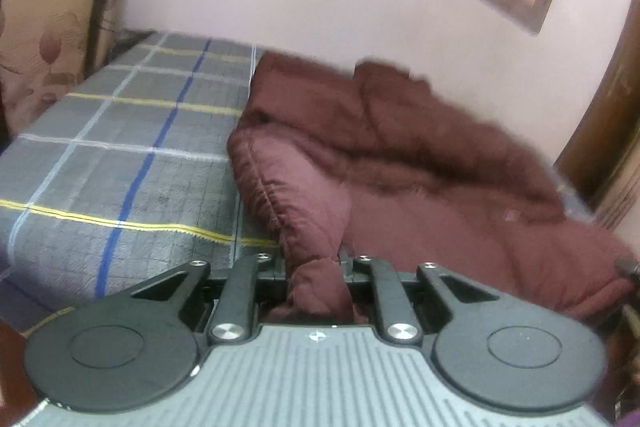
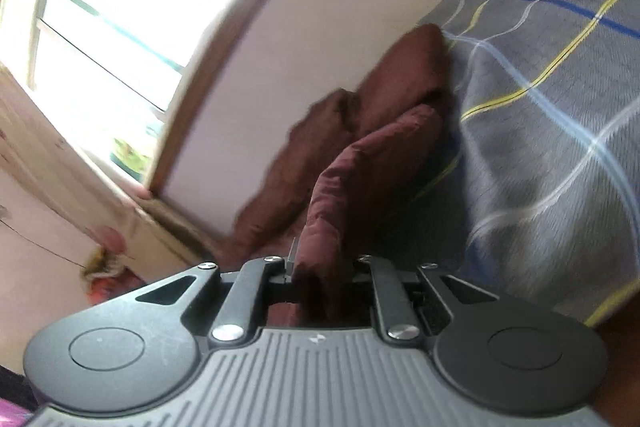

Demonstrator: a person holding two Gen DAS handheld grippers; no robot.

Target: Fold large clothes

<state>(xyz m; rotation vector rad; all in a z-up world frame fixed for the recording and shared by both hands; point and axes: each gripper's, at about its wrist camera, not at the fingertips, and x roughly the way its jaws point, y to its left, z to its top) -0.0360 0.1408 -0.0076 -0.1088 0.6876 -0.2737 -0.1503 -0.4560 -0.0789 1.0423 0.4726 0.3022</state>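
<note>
Left tongs (image 1: 316, 267) clenched on a puckered edge of the maroon quilted padded jacket (image 1: 420, 163); the fabric runs straight out from between the jaws, gathered into a thick roll, which suggests a hem or cuff corner pinched for lifting. Right tongs (image 2: 320, 267) likewise clamped on a bunched fold of the same garment (image 2: 352, 163), cloth rising from the jaws in a narrow ridge. Two separate grips on one edge read as a set-up for carrying that edge over the body of the garment in a fold; a judgement only. Ahead and to the right of the left tongs the jacket lies heaped, puffy, with several overlapping ridges, not yet flat. It rests on the grey checked bedcover with blue, yellow and white lines (image 1: 120, 147), which stretches bare ahead and to the left of the left tongs: plenty of room there to spread or lay a fold. In the right view, much tilted, the same cover (image 2: 560, 107) fills the right side beyond the tongs. Beyond the jacket a pale pink wall (image 1: 320, 7) stands close behind it, so little room on the far side; the garment appears to touch it, cannot be sure. Farther off, a bright window with brown frame (image 2: 120, 7) and a beige floral curtain (image 1: 48, 27) at far left. Motion blur softens the edges.
</note>
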